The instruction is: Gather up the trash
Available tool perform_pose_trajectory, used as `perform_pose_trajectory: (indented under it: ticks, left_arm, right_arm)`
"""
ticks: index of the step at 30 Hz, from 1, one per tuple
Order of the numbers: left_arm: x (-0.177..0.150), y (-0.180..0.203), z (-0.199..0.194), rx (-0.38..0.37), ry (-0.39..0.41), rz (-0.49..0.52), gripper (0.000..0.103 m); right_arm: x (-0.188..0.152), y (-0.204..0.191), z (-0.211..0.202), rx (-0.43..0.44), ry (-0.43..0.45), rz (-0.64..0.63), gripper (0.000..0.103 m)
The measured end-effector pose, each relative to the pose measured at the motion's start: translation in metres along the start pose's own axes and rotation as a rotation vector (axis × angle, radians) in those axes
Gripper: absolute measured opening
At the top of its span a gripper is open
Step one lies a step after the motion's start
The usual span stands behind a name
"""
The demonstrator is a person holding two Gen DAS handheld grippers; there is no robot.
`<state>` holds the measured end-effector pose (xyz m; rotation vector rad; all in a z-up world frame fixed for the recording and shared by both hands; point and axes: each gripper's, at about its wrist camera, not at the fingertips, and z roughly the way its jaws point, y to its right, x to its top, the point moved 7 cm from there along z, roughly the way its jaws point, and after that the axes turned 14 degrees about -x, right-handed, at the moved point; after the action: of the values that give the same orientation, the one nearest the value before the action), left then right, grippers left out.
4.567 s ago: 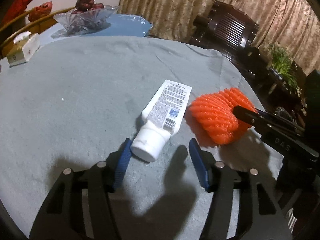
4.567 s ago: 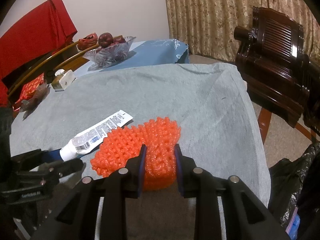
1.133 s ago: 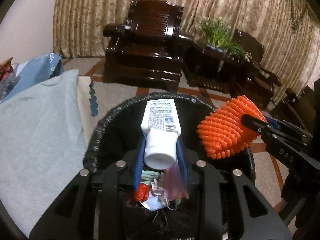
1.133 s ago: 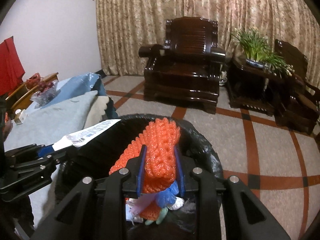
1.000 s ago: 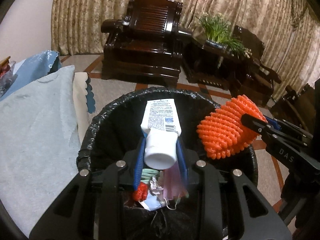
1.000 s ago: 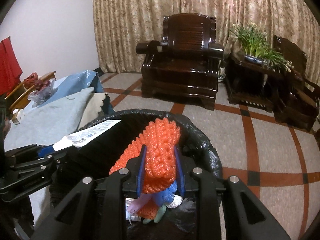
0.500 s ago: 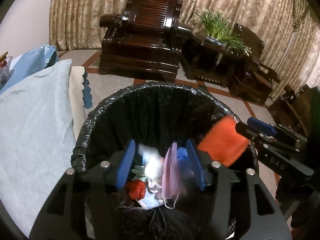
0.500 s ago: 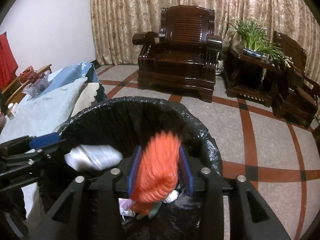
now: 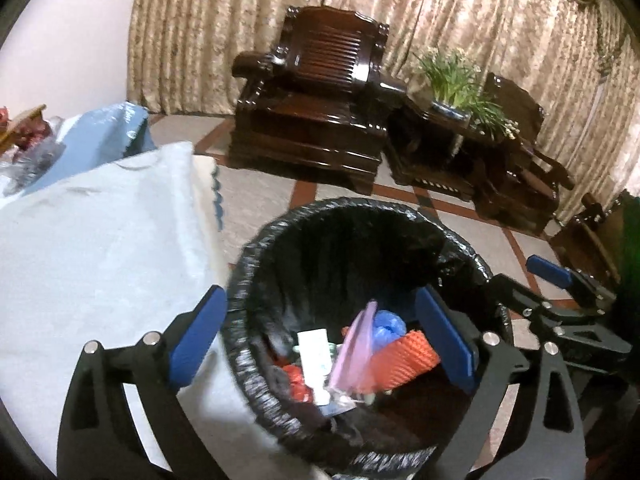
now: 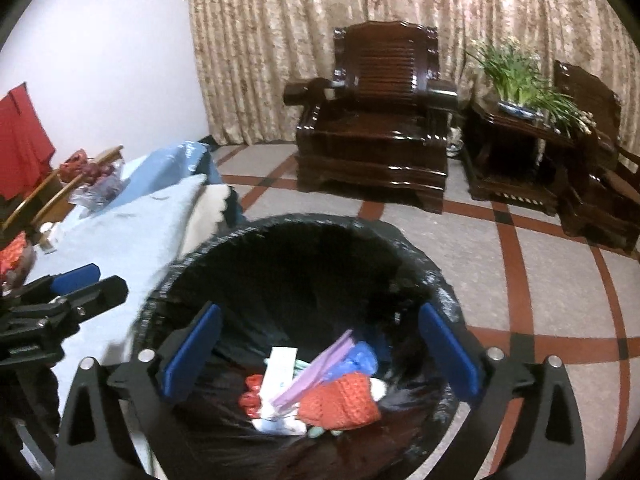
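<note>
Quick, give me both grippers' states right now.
Left gripper: open, just opened, holding nothing, over the bin.
Right gripper: open, just opened, holding nothing.

A heavy dark wooden armchair point(image 10: 374, 120) with a slatted back stands against the long patterned beige curtains point(image 10: 280, 40), facing into the room. Just to its right a low dark side table point(image 10: 516, 160) carries a green leafy plant point(image 10: 520, 76) in a shallow dish, and a second dark chair point(image 10: 596, 168) stands beyond that. The floor point(image 10: 540, 280) is pale tile crossed by red-brown bands. On the left, the worktop point(image 9: 92, 248) lies under a light blue-grey cloth, with a glass bowl of dark red fruit point(image 10: 96, 184) at its far end and something red point(image 10: 22, 144) draped behind it.
</note>
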<state>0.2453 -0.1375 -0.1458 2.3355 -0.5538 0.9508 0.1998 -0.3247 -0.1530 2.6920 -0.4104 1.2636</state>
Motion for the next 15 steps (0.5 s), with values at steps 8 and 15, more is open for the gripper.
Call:
perform_pose_trajectory:
  ticks: [8,15]
  left_arm:
    - [-0.001,-0.008,-0.063,0.088,0.069,-0.018,0.095]
    - [-0.005,0.005,-0.112,0.124,0.120,-0.013,0.095]
  right_arm:
    - [0.013,-0.026,-0.045,0.068,0.056,-0.030,0.097]
    - [0.020,-0.044,-0.089,0.109,0.095,-0.046,0.097]
